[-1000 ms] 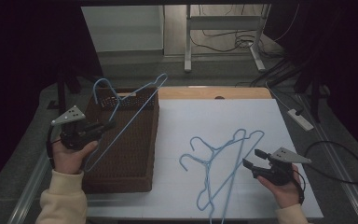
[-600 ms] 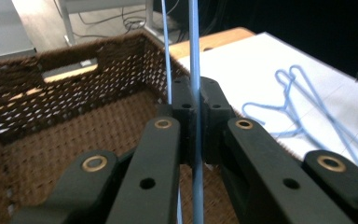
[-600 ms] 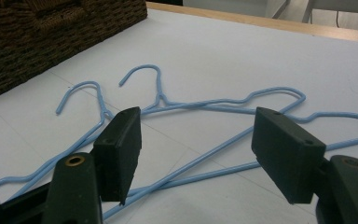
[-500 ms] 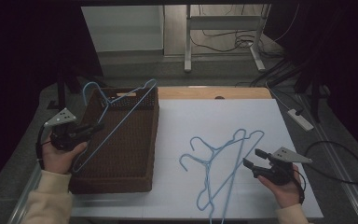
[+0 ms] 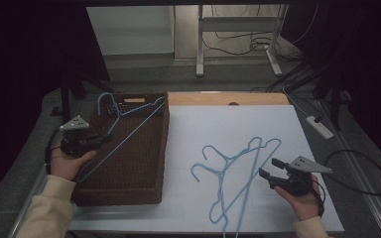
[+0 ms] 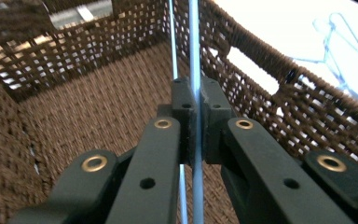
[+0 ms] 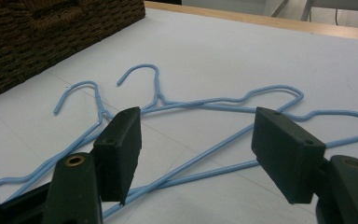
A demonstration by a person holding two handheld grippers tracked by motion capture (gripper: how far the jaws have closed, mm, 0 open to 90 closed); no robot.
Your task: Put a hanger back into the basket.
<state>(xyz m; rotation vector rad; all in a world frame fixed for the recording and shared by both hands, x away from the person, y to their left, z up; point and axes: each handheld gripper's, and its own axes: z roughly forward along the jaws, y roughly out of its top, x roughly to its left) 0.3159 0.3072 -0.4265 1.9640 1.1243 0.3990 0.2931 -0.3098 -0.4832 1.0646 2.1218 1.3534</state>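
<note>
left gripper (image 5: pixel 99 140) clamped on a blue hanger (image 5: pixel 129 130), slanted over the brown basket (image 5: pixel 129 188). right gripper (image 5: pixel 270 168) wide apart, empty, just beside two hangers (image 5: pixel 238 173) on the desk (image 5: pixel 198 129).

In front of you a white sheet (image 5: pixel 228 124) covers the table, with a bare wooden strip (image 5: pixel 258 98) along its far edge. A white power strip (image 5: pixel 319 127) lies on the grey surface to the right. Beyond the table, dark cables (image 5: pixel 238 42) trail on the floor around a metal frame leg (image 5: pixel 199 44), left of which stands a white panel (image 5: pixel 134 29).
</note>
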